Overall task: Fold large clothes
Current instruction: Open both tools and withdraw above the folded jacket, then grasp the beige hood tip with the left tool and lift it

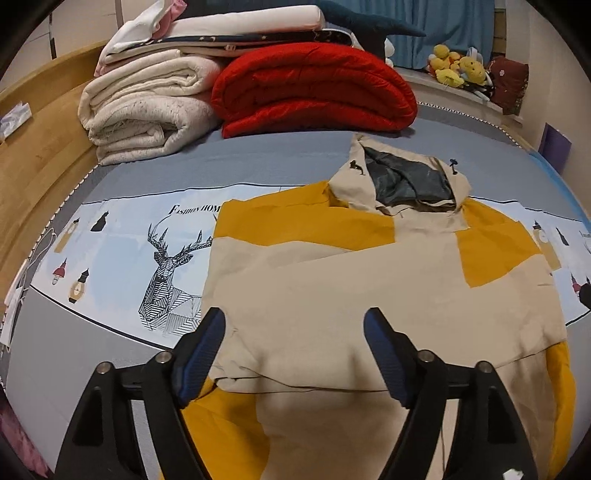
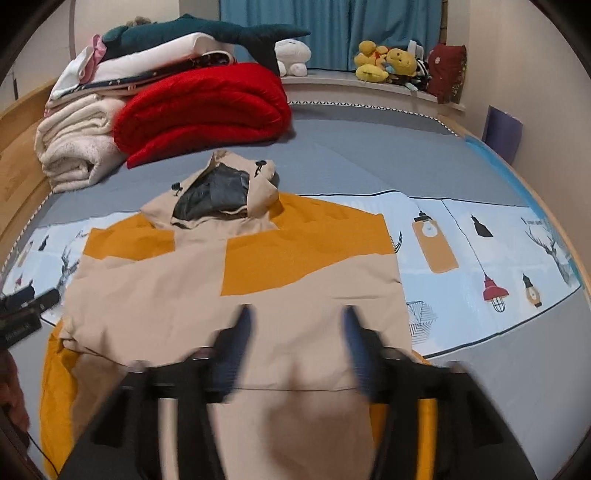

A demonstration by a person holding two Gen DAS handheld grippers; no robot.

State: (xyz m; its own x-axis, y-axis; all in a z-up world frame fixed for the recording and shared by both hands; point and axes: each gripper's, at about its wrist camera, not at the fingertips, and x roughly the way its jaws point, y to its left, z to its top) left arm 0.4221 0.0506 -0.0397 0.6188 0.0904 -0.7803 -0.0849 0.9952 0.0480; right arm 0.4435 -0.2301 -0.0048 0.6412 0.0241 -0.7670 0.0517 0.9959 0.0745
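Two grippers hang over a bed (image 1: pixel 280 162) with a big jacket (image 1: pixel 369 288) on it. The jacket is tan and yellow. It lies flat in the middle of the bed, on a light blue strip with a deer (image 1: pixel 170 273) and lamps drawn on it. Its sides are folded in over the middle, and a fold edge runs across the near part. The hood (image 1: pixel 402 181) points to the far side and shows a grey inside.

The left gripper (image 1: pixel 294 323) has its jaws wide apart. Nothing is between them. They float above the near left part of the jacket and do not touch it. The right gripper (image 2: pixel 297 321) looks blurry. Its jaws are wide apart too, with nothing in them, above the near middle of the jacket (image 2: pixel 236 295). In the right view the left gripper (image 2: pixel 26 306) shows at the left edge, just beside the jacket.

At the far end of the bed sits a red quilt (image 1: pixel 314 88) next to a white blanket (image 1: pixel 147 107). More folded bedding is stacked on top. Some yellow toys (image 1: pixel 458 66) sit on a ledge by a blue curtain (image 2: pixel 332 29).
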